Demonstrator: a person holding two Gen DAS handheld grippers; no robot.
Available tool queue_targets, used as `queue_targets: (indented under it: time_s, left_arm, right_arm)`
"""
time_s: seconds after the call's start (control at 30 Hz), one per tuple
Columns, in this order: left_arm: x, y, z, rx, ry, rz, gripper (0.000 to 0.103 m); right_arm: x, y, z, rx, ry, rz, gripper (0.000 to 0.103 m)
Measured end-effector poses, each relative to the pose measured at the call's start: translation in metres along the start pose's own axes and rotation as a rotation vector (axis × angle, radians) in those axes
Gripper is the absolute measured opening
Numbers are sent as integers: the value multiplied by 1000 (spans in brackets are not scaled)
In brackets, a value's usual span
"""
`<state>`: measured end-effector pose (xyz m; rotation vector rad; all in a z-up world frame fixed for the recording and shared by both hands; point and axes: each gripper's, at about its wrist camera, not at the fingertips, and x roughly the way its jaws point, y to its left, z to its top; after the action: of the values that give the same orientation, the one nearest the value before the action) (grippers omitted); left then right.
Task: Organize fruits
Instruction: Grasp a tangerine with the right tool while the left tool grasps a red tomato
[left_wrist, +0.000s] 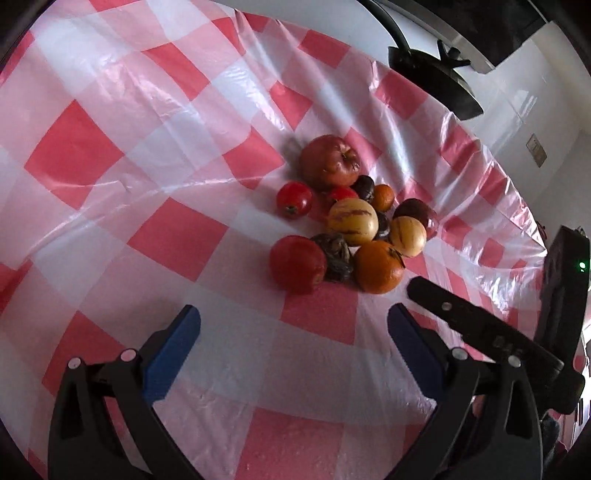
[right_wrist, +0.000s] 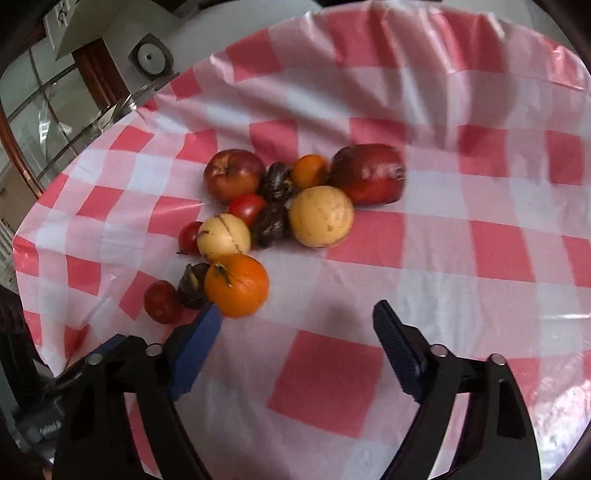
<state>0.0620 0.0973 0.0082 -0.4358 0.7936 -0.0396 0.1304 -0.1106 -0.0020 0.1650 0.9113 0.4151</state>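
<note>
A pile of fruit lies on the red-and-white checked cloth (left_wrist: 177, 236). It holds a big red apple (left_wrist: 330, 161), a tomato (left_wrist: 294, 199), two yellow striped melons (left_wrist: 353, 220), a large orange (left_wrist: 378, 266), a red fruit (left_wrist: 297, 264) and dark wrinkled fruits (left_wrist: 334, 254). My left gripper (left_wrist: 293, 319) is open and empty, just short of the red fruit. My right gripper (right_wrist: 297, 315) is open and empty too. Its left blue pad (right_wrist: 207, 328) is right beside the orange (right_wrist: 236, 284), which is outside the jaws. A dark red apple (right_wrist: 367, 173) lies at the pile's far side.
The right gripper's black finger (left_wrist: 461, 317) reaches in beside the left gripper's right finger. The cloth's edge (left_wrist: 509, 192) drops off to the right of the pile, with a black lamp-like object (left_wrist: 436, 81) beyond. In the right wrist view a glass door (right_wrist: 48, 110) stands past the table's left edge.
</note>
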Motion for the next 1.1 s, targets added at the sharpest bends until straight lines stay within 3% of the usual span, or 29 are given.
queue_targets:
  time_s: [0.2,0.37,0.5,0.53,0.73,0.83,1.1]
  left_arm:
    - [-6,4,1,-17,-38,11,101]
    - [-7,5,1,-23,-42,24,101]
    - [-8,4,1,-17,-47,23,101]
    - [-7,4,1,-12,-46,17,101]
    - [-8,1,1,2,-47,25,101]
    - [-7,-1,1,12,-44,31,101]
    - [-4,-2,1,12,-31,41,101]
  right_arm:
    - [23,28,10,-91,26,0,62]
    - [33,38,14,-116,31,-34,56]
    - [37,33,17,-92,44,-4,54]
    - [36,33,17,-98,48,14,44]
    - [9,8,2,-87,21,-89,44]
    - [-2,-12,-2,-40,20,-69,45]
    - [9,3,-3,-127,36,-156,48]
